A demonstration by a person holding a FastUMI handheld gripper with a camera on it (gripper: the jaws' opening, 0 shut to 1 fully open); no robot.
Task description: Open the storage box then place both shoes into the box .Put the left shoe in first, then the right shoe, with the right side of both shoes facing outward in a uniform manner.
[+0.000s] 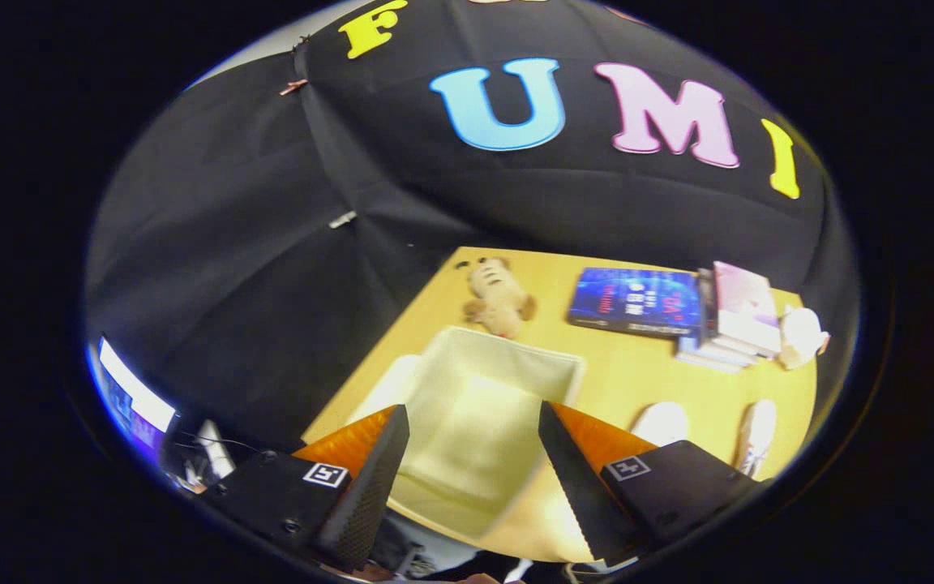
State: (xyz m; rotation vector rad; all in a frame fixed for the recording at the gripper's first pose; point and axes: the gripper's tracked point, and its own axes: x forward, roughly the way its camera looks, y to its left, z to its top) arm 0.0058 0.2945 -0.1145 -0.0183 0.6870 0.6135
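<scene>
A cream storage box point(475, 405) stands open on the yellow wooden table point(629, 381), its inside bare. Its lid point(386, 389) lies flat against the box's left side. My gripper point(473, 418) hovers above the box, open, with nothing between its fingers; the box's interior shows in the gap. Two white shoes rest on the table to the right of the box, one point(661, 422) just beyond my right finger point(572, 462) and the other point(759, 434) farther right near the table edge.
A plush dog point(499, 304) lies just beyond the box. Farther right are a blue book point(637, 302), a stack of books point(739, 316) and a small white object point(799, 334). A lit screen point(134, 401) sits off the table to the left.
</scene>
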